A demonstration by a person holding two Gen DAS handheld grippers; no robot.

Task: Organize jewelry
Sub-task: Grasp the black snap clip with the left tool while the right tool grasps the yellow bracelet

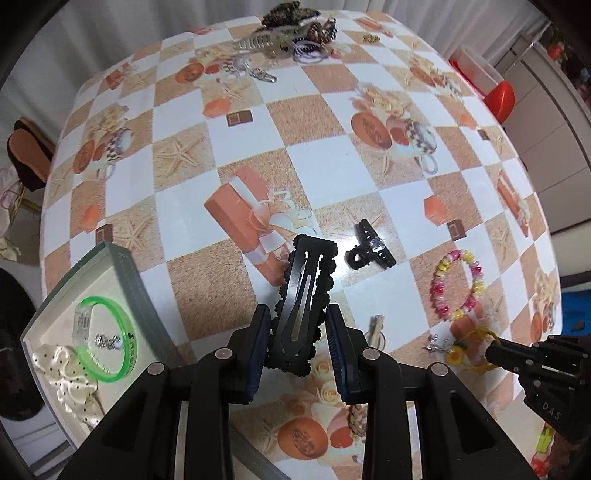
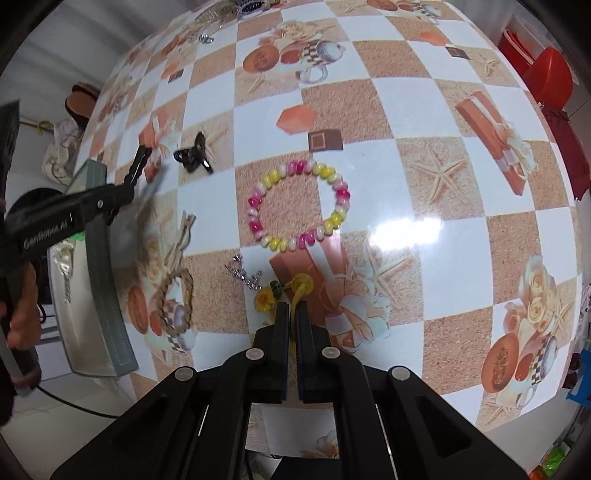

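Note:
My left gripper (image 1: 298, 316) is shut on a large black snap hair clip (image 1: 304, 295) and holds it above the table, just right of a grey open box (image 1: 127, 280). The box holds a green bangle (image 1: 107, 341), a small silver piece and a white dotted scrunchie (image 1: 70, 373). My right gripper (image 2: 294, 308) is shut on a yellow hair tie (image 2: 301, 288) with a yellow flower, low over the table. A pink and yellow bead bracelet (image 2: 299, 205) lies ahead of it; the bracelet also shows in the left wrist view (image 1: 458, 284). A small black claw clip (image 1: 369, 251) lies on the table.
A checked oilcloth covers the table (image 1: 332, 158). A pile of hair clips and rings (image 1: 291, 33) sits at the far edge. A rope ring (image 2: 177, 299), a silver chain (image 2: 243, 273) and a metal clip (image 1: 376, 325) lie near the box. Red chairs (image 2: 543, 74) stand beyond the table.

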